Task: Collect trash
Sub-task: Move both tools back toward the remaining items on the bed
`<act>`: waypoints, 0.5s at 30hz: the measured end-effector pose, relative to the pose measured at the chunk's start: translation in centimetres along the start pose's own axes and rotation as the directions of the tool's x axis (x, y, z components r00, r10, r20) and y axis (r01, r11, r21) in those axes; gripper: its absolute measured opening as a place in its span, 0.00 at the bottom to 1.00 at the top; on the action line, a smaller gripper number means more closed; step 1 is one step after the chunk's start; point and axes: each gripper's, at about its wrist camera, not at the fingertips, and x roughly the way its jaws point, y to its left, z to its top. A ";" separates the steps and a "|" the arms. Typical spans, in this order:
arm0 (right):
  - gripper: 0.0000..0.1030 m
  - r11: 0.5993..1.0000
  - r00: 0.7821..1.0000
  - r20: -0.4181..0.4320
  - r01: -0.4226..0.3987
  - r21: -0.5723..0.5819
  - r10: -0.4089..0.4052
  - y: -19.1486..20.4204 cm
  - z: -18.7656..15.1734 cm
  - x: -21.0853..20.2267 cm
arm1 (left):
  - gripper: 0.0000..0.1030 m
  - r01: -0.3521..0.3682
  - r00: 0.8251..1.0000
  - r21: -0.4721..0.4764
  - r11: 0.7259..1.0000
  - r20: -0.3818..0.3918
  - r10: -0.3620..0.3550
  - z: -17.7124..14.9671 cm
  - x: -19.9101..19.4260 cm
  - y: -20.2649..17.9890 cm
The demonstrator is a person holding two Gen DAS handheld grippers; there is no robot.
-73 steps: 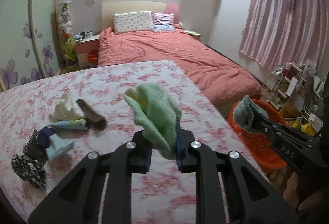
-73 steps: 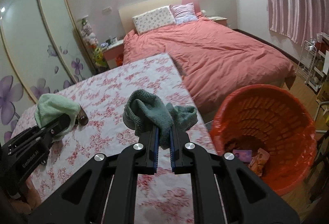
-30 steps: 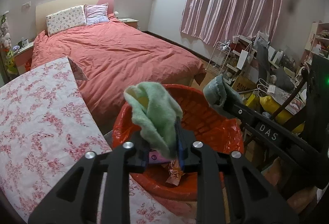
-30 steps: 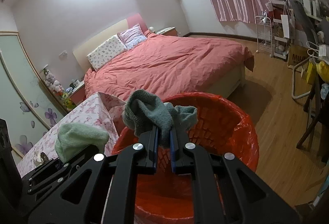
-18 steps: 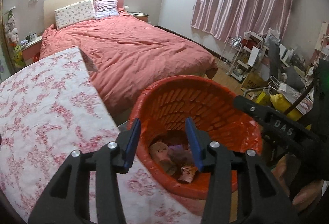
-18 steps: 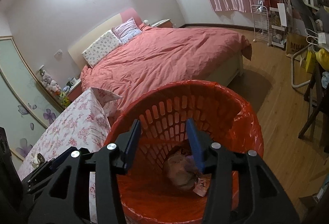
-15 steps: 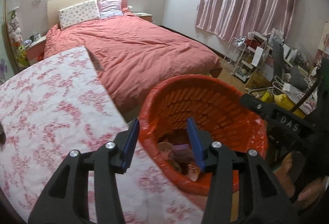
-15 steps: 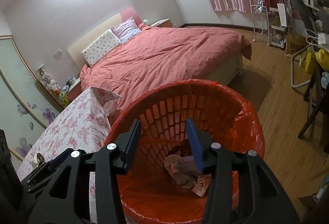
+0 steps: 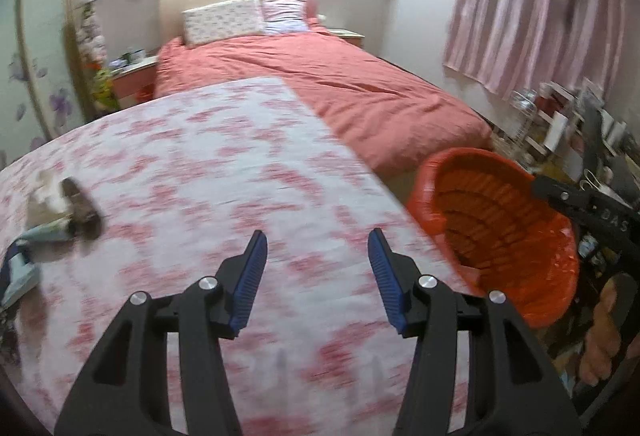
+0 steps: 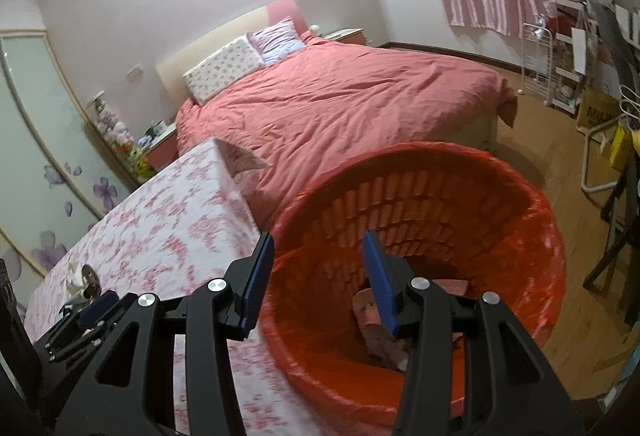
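Observation:
My left gripper (image 9: 316,256) is open and empty above the floral tablecloth (image 9: 200,163), pointing at the table's middle. Trash lies at the table's left: a dark brown piece (image 9: 82,209), a white crumpled piece (image 9: 44,201) and a light blue tube (image 9: 22,274). My right gripper (image 10: 318,262) is open and empty over the near rim of the orange basket (image 10: 532,220). The basket also shows in the left wrist view (image 9: 500,220), right of the table. Crumpled trash (image 10: 374,320) lies at its bottom. The left gripper shows at lower left in the right wrist view (image 10: 94,310).
A bed with a red cover (image 9: 340,83) stands behind the table. Pink curtains (image 9: 540,3) hang at the right. Cluttered racks and chairs (image 10: 592,83) stand on the wood floor right of the basket. Wardrobe doors with purple flowers (image 10: 52,163) are at the left.
Both grippers opened and dropped their green cloths into the basket. The left gripper then swung left, back over the table. The right gripper stays over the basket, shifted a little left.

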 end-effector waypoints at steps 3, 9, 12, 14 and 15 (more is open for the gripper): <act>0.46 0.999 1.000 -0.013 -0.020 -0.031 0.020 1.8 -0.4 0.0 | 0.52 -0.048 0.999 -0.042 0.998 0.009 0.049 -0.5 -1.4 3.2; 0.46 0.991 0.996 -0.047 -0.075 -0.112 0.070 6.7 -1.7 -0.1 | 0.56 -0.166 0.984 -0.128 0.978 0.036 0.172 -1.9 -5.3 10.0; 0.46 0.983 0.993 -0.066 -0.106 -0.150 0.097 9.0 -2.4 -0.1 | 0.59 -0.242 0.967 -0.187 0.952 0.038 0.253 -3.1 -7.7 14.2; 0.46 0.974 0.989 -0.087 -0.134 -0.182 0.119 11.0 -3.1 0.0 | 0.60 -0.282 0.955 -0.224 0.933 0.033 0.296 -4.0 -9.0 16.5; 0.46 0.972 0.988 -0.093 -0.141 -0.191 0.125 11.6 -3.3 0.1 | 0.61 -0.298 0.949 -0.239 0.924 0.029 0.314 -4.4 -9.6 17.5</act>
